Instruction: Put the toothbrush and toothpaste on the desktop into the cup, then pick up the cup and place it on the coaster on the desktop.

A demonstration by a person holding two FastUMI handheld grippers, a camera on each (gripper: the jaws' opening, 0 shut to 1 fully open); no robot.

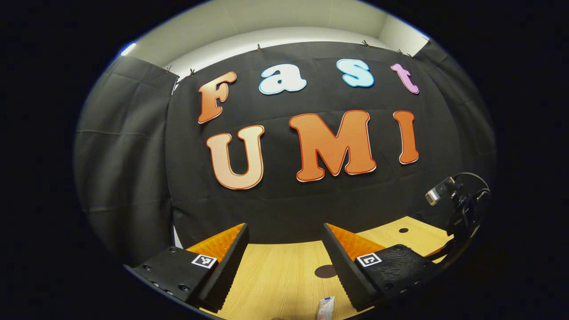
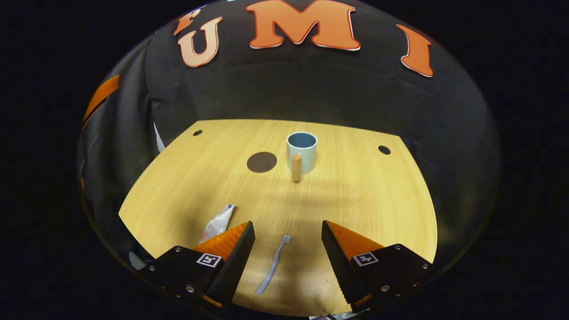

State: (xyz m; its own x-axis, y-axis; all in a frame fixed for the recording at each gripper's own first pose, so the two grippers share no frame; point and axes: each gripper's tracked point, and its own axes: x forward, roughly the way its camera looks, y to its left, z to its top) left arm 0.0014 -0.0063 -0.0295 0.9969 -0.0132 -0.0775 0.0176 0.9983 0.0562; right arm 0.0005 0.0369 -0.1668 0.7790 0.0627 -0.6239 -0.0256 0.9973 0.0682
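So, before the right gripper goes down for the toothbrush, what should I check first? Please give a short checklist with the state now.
1. Right gripper open: ok.
2. Toothbrush lies between its fingers: ok.
3. Cup upright, nothing seen inside: ok.
4. Coaster bare, left of the cup: ok.
5. Toothpaste apart from the toothbrush: ok.
6. Left gripper open, holding nothing: ok.
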